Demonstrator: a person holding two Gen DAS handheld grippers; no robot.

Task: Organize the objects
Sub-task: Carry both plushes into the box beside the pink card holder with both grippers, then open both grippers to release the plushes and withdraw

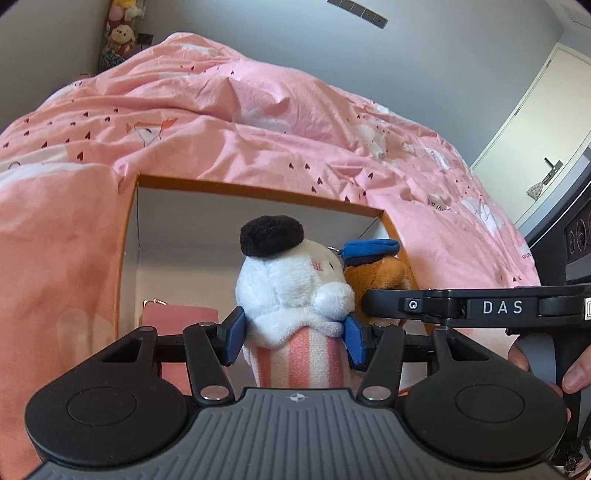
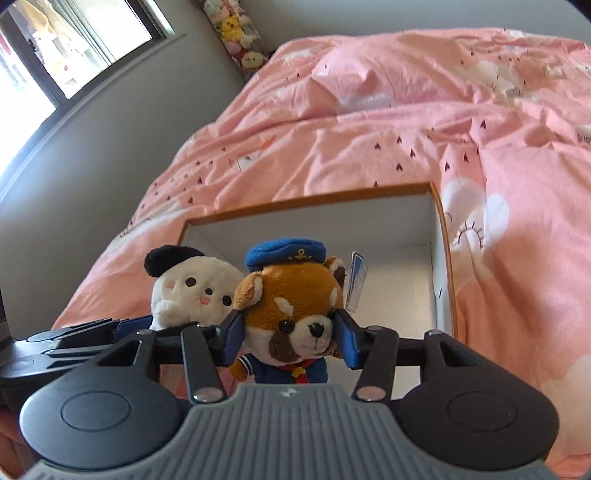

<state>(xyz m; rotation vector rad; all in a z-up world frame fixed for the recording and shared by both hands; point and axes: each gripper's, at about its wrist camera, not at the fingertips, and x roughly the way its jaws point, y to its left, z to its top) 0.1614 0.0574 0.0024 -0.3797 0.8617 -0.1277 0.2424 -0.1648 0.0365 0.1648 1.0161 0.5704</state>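
My left gripper (image 1: 293, 338) is shut on a white plush (image 1: 291, 291) with a black beret and a pink striped body. It holds the plush over an open orange-rimmed box (image 1: 255, 194) that lies on the bed. My right gripper (image 2: 290, 338) is shut on a brown red-panda plush (image 2: 291, 306) in a blue sailor cap and suit, also over the box (image 2: 314, 201). The two plushes touch side by side: the white plush (image 2: 192, 291) shows left of the panda, and the panda (image 1: 380, 273) shows right of the white plush.
A rumpled pink duvet (image 1: 221, 122) covers the bed around the box. A pink item with a metal clip (image 1: 177, 317) lies in the box. A column of stuffed toys (image 2: 236, 33) stands in the far corner. A door (image 1: 535, 129) is at right, a window (image 2: 55, 66) at left.
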